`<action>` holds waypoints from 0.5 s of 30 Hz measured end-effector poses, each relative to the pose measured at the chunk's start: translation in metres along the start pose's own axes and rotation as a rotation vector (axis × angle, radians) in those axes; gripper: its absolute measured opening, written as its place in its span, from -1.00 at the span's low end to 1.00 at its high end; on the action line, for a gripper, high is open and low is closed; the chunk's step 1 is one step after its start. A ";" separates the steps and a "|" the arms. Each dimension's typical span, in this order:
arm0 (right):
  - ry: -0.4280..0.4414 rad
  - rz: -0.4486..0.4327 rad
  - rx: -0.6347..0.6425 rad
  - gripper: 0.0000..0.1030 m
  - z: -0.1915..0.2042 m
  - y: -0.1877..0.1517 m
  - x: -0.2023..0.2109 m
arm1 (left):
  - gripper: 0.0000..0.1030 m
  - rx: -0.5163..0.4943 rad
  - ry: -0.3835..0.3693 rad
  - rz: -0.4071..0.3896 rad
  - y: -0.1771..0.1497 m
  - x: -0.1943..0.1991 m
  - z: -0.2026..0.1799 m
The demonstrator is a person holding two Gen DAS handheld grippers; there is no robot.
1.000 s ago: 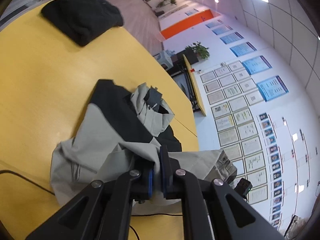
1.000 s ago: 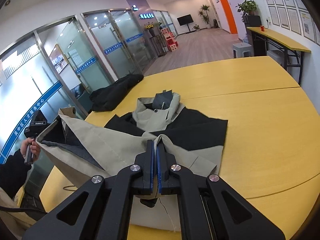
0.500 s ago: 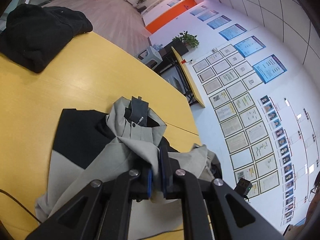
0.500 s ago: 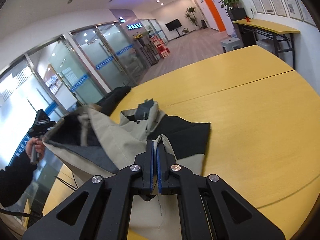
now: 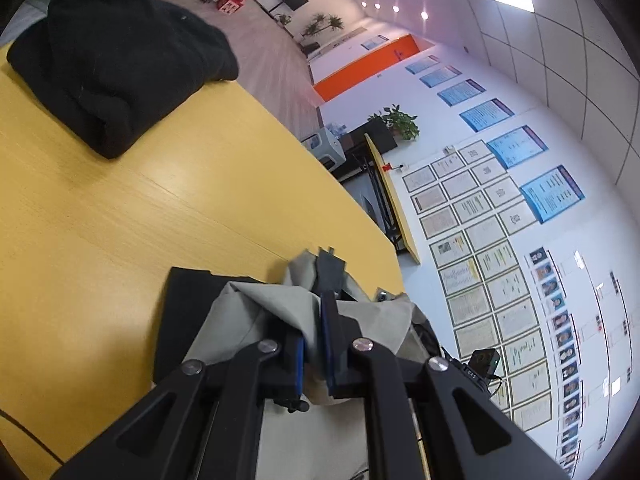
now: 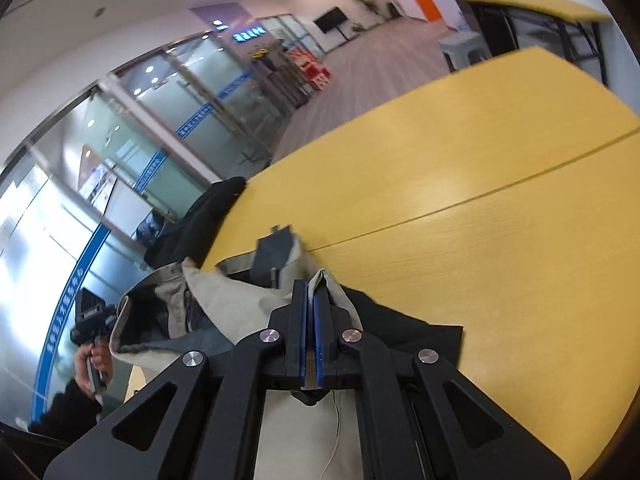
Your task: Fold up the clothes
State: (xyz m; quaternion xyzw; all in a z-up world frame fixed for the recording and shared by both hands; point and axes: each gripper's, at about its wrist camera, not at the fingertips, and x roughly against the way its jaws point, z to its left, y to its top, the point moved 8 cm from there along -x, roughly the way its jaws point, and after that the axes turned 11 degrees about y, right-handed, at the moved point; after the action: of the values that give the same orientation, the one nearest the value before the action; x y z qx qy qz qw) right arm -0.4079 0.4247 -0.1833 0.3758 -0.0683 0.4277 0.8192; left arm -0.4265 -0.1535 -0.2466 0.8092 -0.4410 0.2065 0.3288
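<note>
Carried fwd since the earlier frames: hem of the grey-beige and black fabric jacket (image 5: 280, 308) swept up and over toward its collar, both grippers w/ it. Earlier hung high off the near side; now hem edge right by the dark grey collar tab (image 6: 276, 252), close over the black shoulder panel.

Left gripper (image 5: 314, 340): jaws clamped on a bunch of beige cloth, fabric visibly pinched betw. blue pads. Right gripper (image 6: 310, 332): jaws together on a thin beige fold, edge poking out past the tips.

Jacket lying on the round yellow wooden table (image 6: 500, 160), near side, upper part flat, lower part doubled over it but not yet laid down – left-hand corner seen from right wrist view held up off the surface, lining showing. Person's hand (image 6: 94, 360) on the left handle at that corner.

Meaning for task: bottom-to-top fold prob. most of the way thru; remaining = lower both corners onto shoulders, line up hem w/ collar, let go. Risk: left side bunched, likely to land creased unless pulled taut first.

Folded black garment (image 5: 116, 60) sitting at far edge of table, well apart – looks done already.
</note>
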 end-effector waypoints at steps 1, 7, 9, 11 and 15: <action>-0.028 0.008 -0.005 -0.95 -0.012 -0.001 -0.006 | -0.86 0.000 0.004 0.012 0.001 -0.010 0.005; -0.140 0.030 -0.028 0.48 -0.069 -0.024 -0.025 | -0.66 -0.091 0.143 0.144 0.005 -0.066 0.026; -0.166 -0.013 -0.030 0.82 -0.078 -0.024 -0.019 | -0.62 -0.122 0.175 0.162 0.005 -0.069 0.029; -0.147 -0.058 -0.010 0.82 -0.073 -0.019 -0.007 | -0.38 -0.175 0.202 0.134 0.007 -0.056 0.022; -0.218 -0.061 0.223 1.00 -0.036 -0.008 0.024 | 0.97 -0.312 0.268 -0.061 0.027 -0.003 -0.004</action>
State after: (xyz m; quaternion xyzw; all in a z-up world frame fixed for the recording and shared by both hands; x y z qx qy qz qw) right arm -0.3948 0.4617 -0.2026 0.5104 -0.0976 0.3643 0.7728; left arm -0.4511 -0.1600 -0.2362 0.7268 -0.3952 0.2311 0.5121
